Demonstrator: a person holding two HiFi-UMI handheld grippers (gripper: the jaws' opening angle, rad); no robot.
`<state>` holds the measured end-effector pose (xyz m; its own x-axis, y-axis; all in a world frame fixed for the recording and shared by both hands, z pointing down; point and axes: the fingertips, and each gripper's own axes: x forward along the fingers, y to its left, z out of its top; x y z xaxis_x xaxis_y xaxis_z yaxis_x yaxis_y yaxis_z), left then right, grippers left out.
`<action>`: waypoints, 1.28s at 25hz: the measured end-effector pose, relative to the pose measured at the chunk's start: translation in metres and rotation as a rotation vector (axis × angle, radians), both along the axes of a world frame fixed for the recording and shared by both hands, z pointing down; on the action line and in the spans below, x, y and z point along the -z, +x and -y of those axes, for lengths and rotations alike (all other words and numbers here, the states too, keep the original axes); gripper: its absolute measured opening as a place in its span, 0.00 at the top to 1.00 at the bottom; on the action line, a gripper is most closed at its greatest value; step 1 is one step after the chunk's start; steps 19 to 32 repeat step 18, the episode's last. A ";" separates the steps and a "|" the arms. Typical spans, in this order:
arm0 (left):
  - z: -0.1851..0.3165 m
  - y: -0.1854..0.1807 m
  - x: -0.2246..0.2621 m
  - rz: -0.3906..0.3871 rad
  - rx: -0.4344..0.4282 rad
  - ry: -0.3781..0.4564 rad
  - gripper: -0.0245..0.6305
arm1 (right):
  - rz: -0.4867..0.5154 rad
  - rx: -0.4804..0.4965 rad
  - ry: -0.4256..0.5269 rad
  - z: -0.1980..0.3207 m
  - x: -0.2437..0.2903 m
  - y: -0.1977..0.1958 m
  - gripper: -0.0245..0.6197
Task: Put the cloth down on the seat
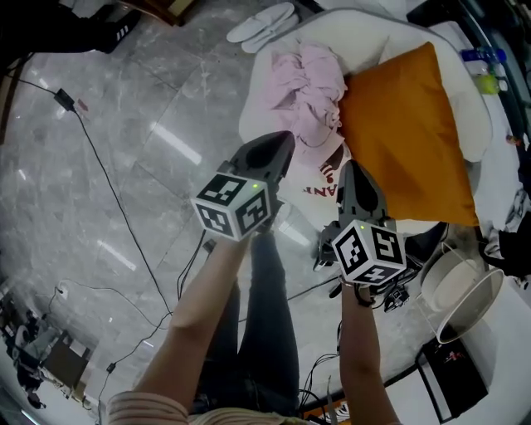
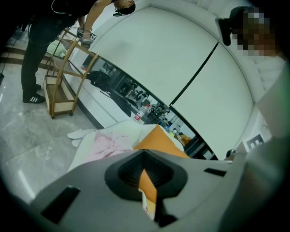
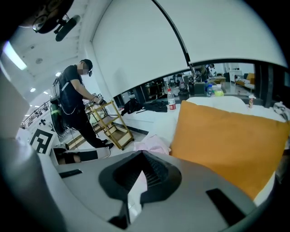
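Note:
A crumpled pink cloth (image 1: 303, 91) lies on the white seat (image 1: 373, 25), just left of an orange cushion (image 1: 406, 133). My left gripper (image 1: 286, 137) hovers at the cloth's near edge, jaws shut with nothing between them. My right gripper (image 1: 353, 166) hangs close beside it over the seat's front edge, also shut and empty. Past the shut jaws in the left gripper view (image 2: 145, 155) I see the cloth (image 2: 106, 145) and the cushion (image 2: 158, 138). Over the right gripper (image 3: 142, 156), the cloth (image 3: 152, 145) peeks out beside the cushion (image 3: 226, 140).
White slippers (image 1: 261, 25) lie on the marble floor behind the seat. Black cables (image 1: 108, 183) trail across the floor at the left. A white bin (image 1: 460, 290) stands at the lower right. A person (image 3: 74, 104) bends over a wooden rack (image 3: 111, 124) farther off.

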<state>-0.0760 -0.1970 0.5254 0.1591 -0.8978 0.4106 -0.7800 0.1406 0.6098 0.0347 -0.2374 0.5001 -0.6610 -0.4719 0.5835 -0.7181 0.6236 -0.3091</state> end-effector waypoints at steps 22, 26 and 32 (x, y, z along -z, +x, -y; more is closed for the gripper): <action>-0.022 0.006 0.085 0.088 -0.055 0.079 0.94 | 0.036 -0.033 0.087 -0.023 0.083 0.013 0.95; -0.022 0.006 0.085 0.088 -0.055 0.079 0.94 | 0.036 -0.033 0.087 -0.023 0.083 0.013 0.95; -0.022 0.006 0.085 0.088 -0.055 0.079 0.94 | 0.036 -0.033 0.087 -0.023 0.083 0.013 0.95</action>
